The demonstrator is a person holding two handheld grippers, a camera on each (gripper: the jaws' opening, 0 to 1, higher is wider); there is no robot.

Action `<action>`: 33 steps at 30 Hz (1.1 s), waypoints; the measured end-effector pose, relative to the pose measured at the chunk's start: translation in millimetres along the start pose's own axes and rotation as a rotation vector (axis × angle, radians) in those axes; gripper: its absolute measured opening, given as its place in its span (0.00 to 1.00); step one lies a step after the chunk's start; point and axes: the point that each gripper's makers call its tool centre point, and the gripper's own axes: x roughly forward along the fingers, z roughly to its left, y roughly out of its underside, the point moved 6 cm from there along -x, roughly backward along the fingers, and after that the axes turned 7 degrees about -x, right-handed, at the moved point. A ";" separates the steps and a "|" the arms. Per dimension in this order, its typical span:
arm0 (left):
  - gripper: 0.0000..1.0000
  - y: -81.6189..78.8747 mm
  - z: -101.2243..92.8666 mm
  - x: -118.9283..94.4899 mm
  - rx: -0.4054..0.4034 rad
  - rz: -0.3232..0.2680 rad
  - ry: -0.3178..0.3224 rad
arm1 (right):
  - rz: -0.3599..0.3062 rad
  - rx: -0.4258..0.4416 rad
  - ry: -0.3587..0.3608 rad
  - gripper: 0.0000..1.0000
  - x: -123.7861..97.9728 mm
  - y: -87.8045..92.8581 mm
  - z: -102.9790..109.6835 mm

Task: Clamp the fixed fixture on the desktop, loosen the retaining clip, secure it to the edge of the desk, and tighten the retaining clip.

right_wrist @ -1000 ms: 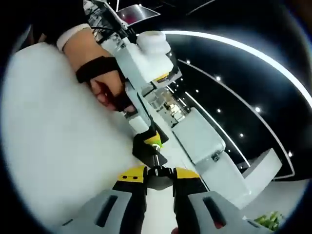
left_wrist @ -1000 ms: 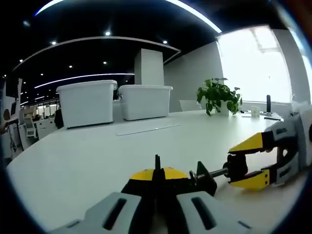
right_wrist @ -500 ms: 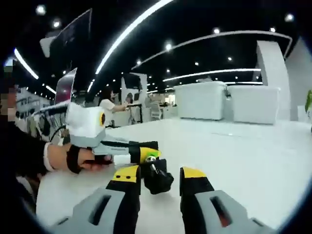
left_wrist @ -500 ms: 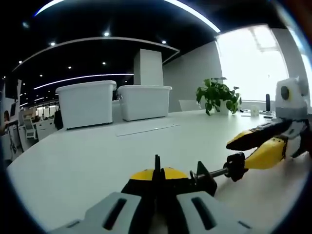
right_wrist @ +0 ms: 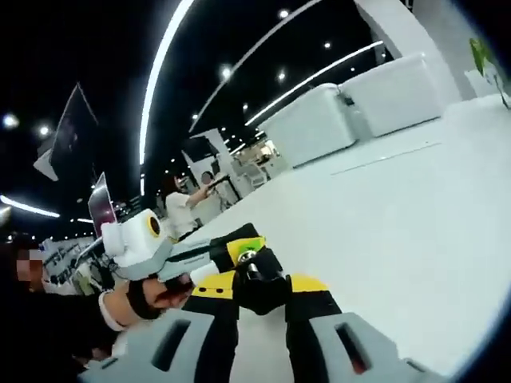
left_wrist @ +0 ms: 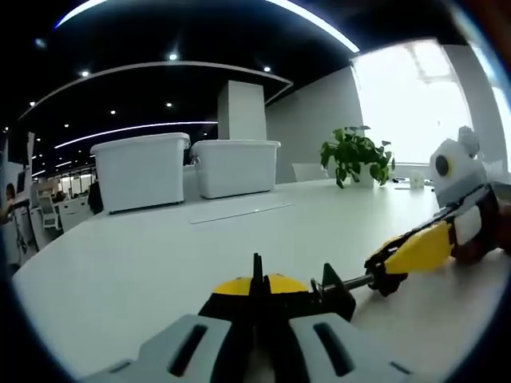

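Lying low on the white desk [left_wrist: 144, 263], the black fixture [left_wrist: 323, 297] is held at its body by the left gripper [left_wrist: 257, 297], whose yellow-tipped jaws are pressed together on it. From the fixture a thin screw rod runs out to a black knob [left_wrist: 389, 275], which I take to be the retaining clip's handle. One second ago the right gripper [left_wrist: 415, 250] was level, with the knob between its two jaws; half a second ago it had begun to roll; now it is rolled further, and its jaws look narrow around the knob. In the right gripper view the whole scene has tilted with each picture, which agrees with a turning wrist. I judge that the loosening of the clip is in progress, so the task is at an early step: the fixture is not yet at the desk edge.

In the right gripper view the knob [right_wrist: 259, 283] sits between the right gripper's own yellow jaw tips and touches both. Behind it the left gripper [right_wrist: 231, 249] comes in from the left, carried by a hand [right_wrist: 156, 295] with a dark strap over it. This hand is low, near the desk surface.

Further back stand two white bins [left_wrist: 144, 167] and a green plant [left_wrist: 357, 153] near the bright window. A person [right_wrist: 177, 211] stands far behind.
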 end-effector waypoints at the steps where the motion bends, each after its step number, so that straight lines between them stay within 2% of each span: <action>1: 0.04 0.0 0.1 0.1 0.000 0.000 0.000 | -0.007 -0.049 -0.001 0.18 -0.4 -0.5 0.8; 6: 0.04 -0.4 0.1 0.6 -0.003 -0.004 0.000 | -0.025 -0.299 0.036 0.18 -2.2 0.2 9.7; 7: 0.04 -0.5 0.1 0.6 -0.001 -0.005 0.000 | -0.029 -0.363 0.047 0.18 -3.0 0.7 12.4; 9: 0.04 -0.6 0.1 0.7 0.000 -0.005 -0.002 | -0.051 -0.585 0.061 0.18 -3.8 0.6 19.5; 13: 0.04 0.1 1.0 0.7 -0.004 0.000 -0.009 | -0.060 -0.806 0.086 0.18 -3.6 1.7 26.0; 17: 0.04 0.2 1.2 0.7 -0.005 0.001 -0.016 | -0.046 -1.010 0.117 0.18 -2.0 3.9 29.7; 23: 0.04 0.2 0.9 0.8 -0.007 0.002 -0.019 | -0.005 -1.417 0.201 0.17 -2.0 11.2 42.9; 25: 0.04 0.1 0.8 0.7 -0.009 0.002 -0.019 | -0.002 -1.392 0.203 0.16 2.0 14.3 39.3; 30: 0.04 0.2 0.8 0.4 0.000 0.002 -0.020 | 0.002 -1.407 0.211 0.17 -3.1 11.4 41.4; 33: 0.04 0.3 0.6 0.1 0.000 0.002 -0.020 | 0.013 -1.361 0.172 0.22 -5.9 8.4 43.5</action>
